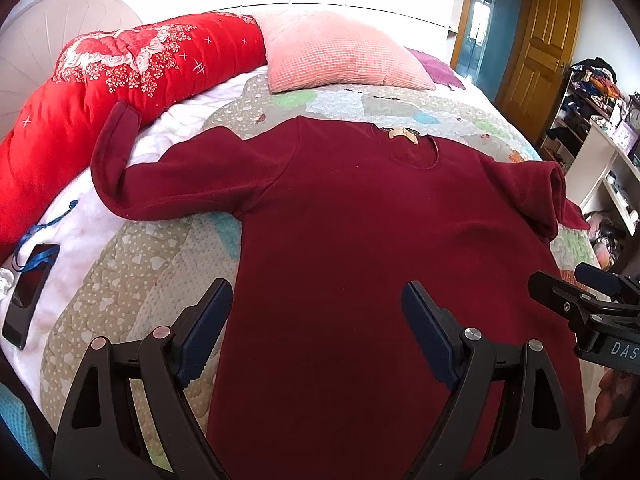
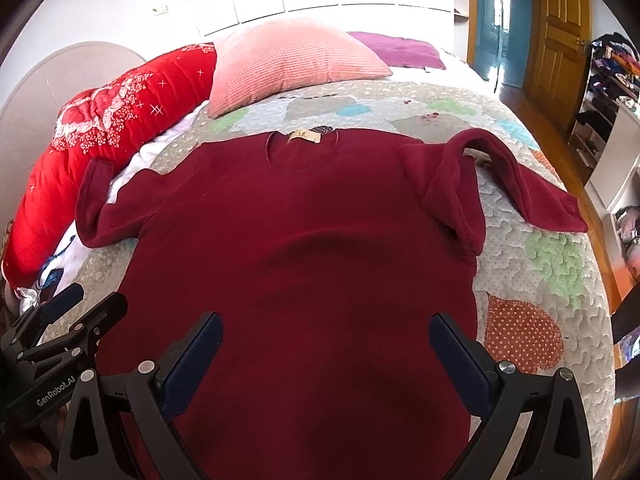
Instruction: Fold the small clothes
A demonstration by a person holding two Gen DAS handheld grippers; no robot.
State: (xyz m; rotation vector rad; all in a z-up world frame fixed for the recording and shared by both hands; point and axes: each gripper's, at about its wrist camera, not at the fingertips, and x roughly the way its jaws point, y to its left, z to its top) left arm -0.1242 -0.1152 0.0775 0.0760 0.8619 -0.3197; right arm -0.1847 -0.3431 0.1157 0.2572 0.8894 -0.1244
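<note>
A dark red top (image 1: 360,232) lies flat in the middle of the bed (image 1: 132,280), neck hole toward the pink pillow (image 1: 340,56). One sleeve bends up by the red blanket (image 1: 120,76) at the bed's edge. The left gripper (image 1: 318,300) and right gripper (image 2: 326,332) hang over the top's bottom end, both spread wide, holding nothing.

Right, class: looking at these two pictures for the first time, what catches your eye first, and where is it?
A dark red long-sleeved top lies spread flat on the patchwork quilt, filling the middle of both views. Behind it sit a bright red floral bolster at the left and a pink pillow at the back. Both grippers, left and right, hover open over its hem.
</note>
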